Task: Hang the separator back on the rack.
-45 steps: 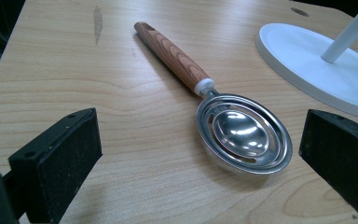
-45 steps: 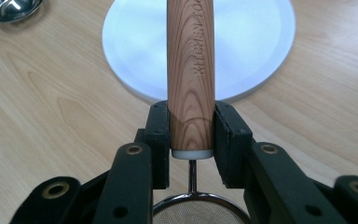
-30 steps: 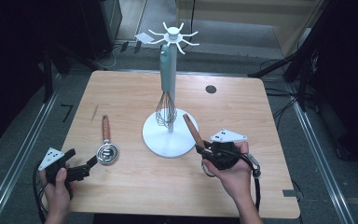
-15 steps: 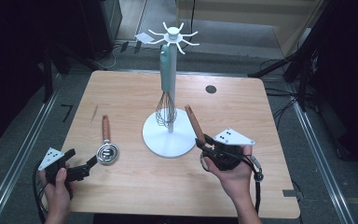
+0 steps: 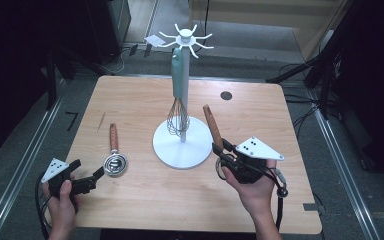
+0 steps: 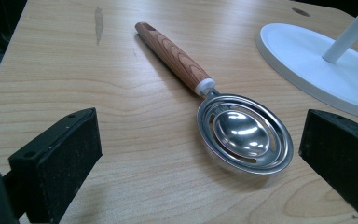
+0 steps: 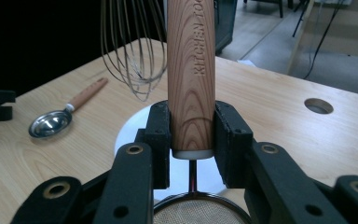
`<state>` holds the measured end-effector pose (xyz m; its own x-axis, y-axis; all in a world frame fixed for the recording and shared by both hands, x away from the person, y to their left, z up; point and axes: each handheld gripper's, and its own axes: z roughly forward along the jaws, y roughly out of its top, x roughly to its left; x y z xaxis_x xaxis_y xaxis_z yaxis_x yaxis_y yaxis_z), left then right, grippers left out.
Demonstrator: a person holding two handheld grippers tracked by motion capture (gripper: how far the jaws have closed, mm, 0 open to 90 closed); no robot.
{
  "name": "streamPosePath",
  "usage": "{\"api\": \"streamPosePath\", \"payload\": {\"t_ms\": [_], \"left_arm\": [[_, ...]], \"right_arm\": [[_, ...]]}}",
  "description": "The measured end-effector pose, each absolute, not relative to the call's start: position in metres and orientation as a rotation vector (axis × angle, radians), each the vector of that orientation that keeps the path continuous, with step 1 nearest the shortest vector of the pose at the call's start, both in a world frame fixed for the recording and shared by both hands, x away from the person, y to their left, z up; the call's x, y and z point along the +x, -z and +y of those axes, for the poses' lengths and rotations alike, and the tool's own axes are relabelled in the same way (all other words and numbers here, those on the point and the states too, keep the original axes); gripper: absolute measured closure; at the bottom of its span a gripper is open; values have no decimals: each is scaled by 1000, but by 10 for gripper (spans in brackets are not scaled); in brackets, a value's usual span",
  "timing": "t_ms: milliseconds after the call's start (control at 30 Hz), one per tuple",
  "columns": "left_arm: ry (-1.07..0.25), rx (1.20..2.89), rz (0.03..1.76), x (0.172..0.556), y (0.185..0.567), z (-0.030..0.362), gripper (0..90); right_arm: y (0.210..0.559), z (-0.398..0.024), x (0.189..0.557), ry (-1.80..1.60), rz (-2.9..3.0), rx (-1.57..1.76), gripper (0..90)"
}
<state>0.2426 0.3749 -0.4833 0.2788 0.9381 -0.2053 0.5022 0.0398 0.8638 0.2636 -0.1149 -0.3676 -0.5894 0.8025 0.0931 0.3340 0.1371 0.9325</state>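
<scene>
**Get the strainer's handle up onto a hook without knocking the whisk**

Your right gripper [image 7: 192, 135] has its jaws clamped on the wooden handle of the strainer [image 7: 191, 70], low down near the white collar, with the mesh bowl hanging below the jaws toward you. In the high view the handle slants up and away from the right gripper [image 5: 225, 152], its free end just off the right rim of the stand's white base [image 5: 182, 150]. Keep that squeeze steady: the handle is smooth and round, so I'd expect it to twist if you slacken.

Whether the far end carries a hanging hole can't be told from here, so check it as you lift. Raise the strainer well above the base, then bring the free end toward an empty prong on the hook crown [image 5: 186, 37]. Pick one on the side facing you or on your right. The whisk [image 5: 178, 95] already hangs against the pole with its wires just beside your path, and a brush would likely set it swinging.

Your left gripper [image 5: 87, 182] rests near the table's front edge with its jaws wide apart and nothing between them; the metal scoop [image 6: 244, 133] lies on the wood just ahead of them. Leave it parked there so the scoop stays put.
</scene>
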Motion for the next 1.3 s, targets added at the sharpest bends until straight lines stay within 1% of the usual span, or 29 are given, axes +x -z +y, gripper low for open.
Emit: {"api": "streamPosePath", "payload": {"t_ms": [267,1300], "left_arm": [[-582,1599,1357,242,483,375,0],[-575,1602,1347,242,483,375,0]], "right_arm": [[365,-110,260,-1468,1964,1080,711],[336,-93,262,-1567,1841,1005,712]]}}
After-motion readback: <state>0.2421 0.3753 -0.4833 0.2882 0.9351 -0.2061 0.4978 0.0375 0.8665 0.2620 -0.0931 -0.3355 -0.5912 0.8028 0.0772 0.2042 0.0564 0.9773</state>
